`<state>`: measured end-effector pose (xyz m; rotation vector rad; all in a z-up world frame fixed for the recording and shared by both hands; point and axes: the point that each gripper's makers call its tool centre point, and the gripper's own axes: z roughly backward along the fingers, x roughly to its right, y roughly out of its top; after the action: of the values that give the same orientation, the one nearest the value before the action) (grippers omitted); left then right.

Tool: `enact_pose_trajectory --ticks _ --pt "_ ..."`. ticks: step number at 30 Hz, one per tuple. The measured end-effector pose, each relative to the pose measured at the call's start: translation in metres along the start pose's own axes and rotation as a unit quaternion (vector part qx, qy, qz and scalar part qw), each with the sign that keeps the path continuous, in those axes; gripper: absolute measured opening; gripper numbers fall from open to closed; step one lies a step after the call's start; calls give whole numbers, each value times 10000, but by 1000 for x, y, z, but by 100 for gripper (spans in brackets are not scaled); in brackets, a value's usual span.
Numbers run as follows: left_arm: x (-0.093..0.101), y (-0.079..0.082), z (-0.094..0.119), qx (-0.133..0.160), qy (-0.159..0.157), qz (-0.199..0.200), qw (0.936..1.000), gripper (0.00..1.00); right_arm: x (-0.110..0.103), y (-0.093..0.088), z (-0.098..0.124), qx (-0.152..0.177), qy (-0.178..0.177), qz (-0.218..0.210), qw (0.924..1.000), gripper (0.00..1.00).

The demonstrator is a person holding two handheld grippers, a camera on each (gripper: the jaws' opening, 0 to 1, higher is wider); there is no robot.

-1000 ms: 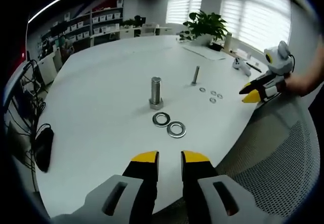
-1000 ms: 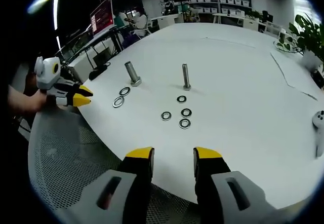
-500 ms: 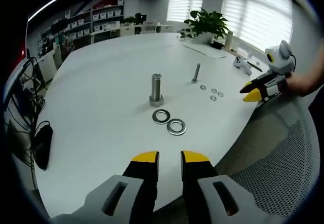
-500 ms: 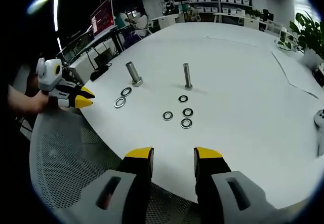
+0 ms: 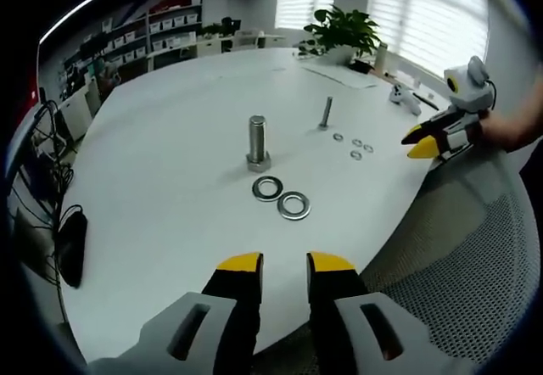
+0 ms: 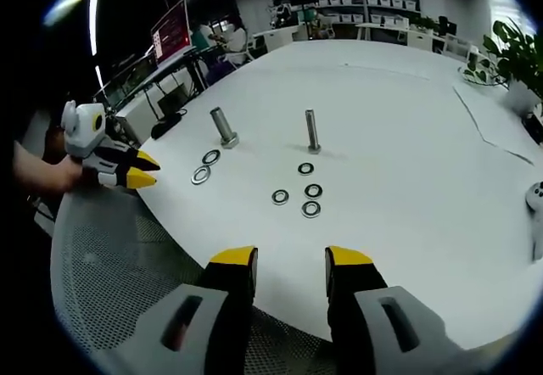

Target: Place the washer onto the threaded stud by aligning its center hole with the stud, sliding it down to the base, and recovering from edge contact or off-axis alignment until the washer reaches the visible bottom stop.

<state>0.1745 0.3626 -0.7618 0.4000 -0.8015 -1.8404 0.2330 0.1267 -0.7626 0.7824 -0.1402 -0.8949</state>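
Two upright studs [image 6: 223, 125] [image 6: 312, 131], two large washers [image 6: 209, 157] [image 6: 200, 174], seemingly four small washers [image 6: 305, 169] [image 6: 280, 197] [image 6: 313, 191] [image 6: 310, 209].

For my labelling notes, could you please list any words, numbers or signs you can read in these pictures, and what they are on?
No text can be read.
The shelf boxes: any labels are too small and blurred.
The red screen: any content is too blurred.
The large bolt, thin stud and washers: no markings can be made out.

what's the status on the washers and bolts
Both grippers open, empty: left, right. Washers flat on the table, none on a bolt. Nothing in the way.
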Motion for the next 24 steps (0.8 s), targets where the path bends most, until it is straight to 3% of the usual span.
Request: enact_pose_trajectory --ticks 17,24 --pt "-2 3 2 60 -16 55 10000 21 -2 -3 -1 -116 46 24 9999 35" --pt "-2 4 1 -107 -52 61 9999 21 -1 -2 -1 -64 36 9 10000 35"
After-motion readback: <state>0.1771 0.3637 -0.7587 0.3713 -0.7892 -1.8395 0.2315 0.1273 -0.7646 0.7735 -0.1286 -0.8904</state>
